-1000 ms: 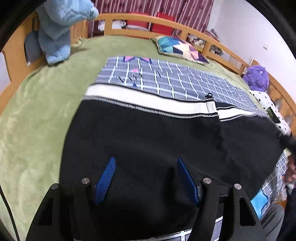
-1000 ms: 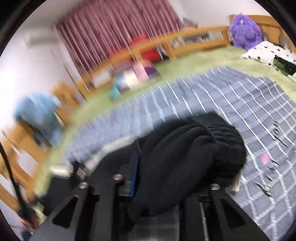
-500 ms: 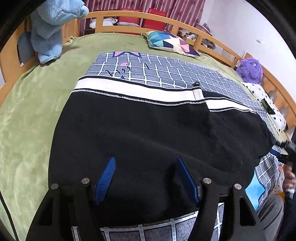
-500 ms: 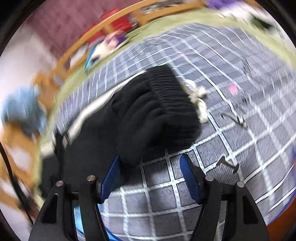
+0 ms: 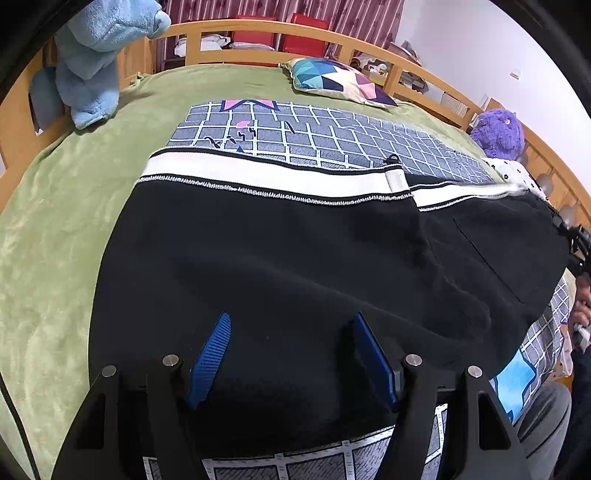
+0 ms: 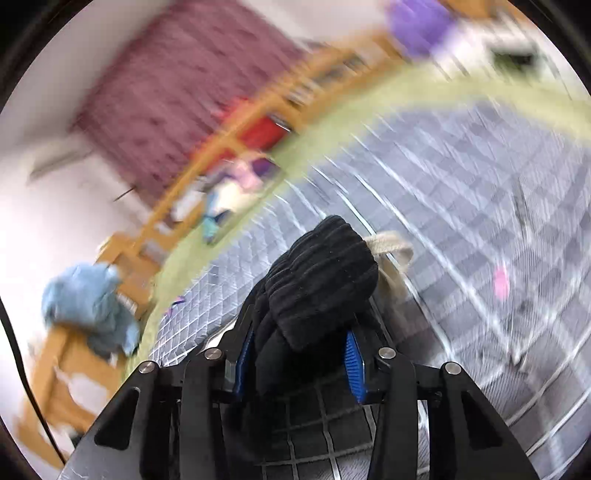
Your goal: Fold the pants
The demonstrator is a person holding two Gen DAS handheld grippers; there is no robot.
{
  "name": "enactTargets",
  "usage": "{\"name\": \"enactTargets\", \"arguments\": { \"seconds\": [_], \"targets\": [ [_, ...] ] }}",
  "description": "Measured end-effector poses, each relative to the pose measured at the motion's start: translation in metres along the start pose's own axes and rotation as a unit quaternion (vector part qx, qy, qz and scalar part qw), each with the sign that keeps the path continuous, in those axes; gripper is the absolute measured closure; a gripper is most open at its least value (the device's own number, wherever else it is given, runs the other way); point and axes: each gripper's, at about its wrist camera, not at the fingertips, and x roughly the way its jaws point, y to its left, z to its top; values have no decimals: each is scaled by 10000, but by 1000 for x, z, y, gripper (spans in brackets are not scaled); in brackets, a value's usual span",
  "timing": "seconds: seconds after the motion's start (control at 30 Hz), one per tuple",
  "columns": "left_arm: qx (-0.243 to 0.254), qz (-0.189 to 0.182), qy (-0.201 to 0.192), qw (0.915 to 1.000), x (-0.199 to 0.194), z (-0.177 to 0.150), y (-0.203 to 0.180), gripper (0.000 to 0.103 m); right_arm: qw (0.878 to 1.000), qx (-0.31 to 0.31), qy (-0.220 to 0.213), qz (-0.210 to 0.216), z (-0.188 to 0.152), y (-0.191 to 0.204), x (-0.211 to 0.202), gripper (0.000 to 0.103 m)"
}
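Observation:
Black pants [image 5: 288, 266] with a white side stripe lie spread across a grey checked mat [image 5: 332, 136] on the bed. My left gripper [image 5: 291, 325] hovers open over the near part of the pants, its blue pads apart and holding nothing. My right gripper [image 6: 299, 354] is shut on the bunched ribbed waistband [image 6: 321, 284] of the pants, with a beige drawstring [image 6: 391, 251] hanging beside it. The right gripper also shows at the far right edge of the left wrist view [image 5: 576, 243]. The right wrist view is blurred by motion.
A green blanket [image 5: 55, 221] covers the bed inside a wooden rail [image 5: 258, 27]. A blue plush [image 5: 96, 55] hangs at the back left, a patterned cushion [image 5: 336, 77] lies at the back, and a purple plush [image 5: 498, 133] sits at the right.
My right gripper was open half a second ago with the waistband lying on the mat; now it is shut on the waistband and lifted. My left gripper stays open over the pants.

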Motion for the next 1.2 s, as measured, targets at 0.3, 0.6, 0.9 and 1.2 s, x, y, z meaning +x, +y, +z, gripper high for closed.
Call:
{"name": "enactTargets", "arguments": {
  "seconds": [0.3,0.6,0.9,1.2],
  "targets": [
    [-100,41,-155,9998,-10,1,-1,36,9884,556,1196,-749,-29,-54,13,42],
    [-36,164,35,9999,-5,-2,-30,36,9877,-1083,513,-1003,-22,68,-7,40],
    [-116,104,-95,9998,-21,-12,-9,36,9618,-2108,1747,66,-99,191,79,40],
    [-1024,600,-584,9912,-47,-8,72,36,9286,-3019,2139,277,-154,275,164,63]
  ]
}}
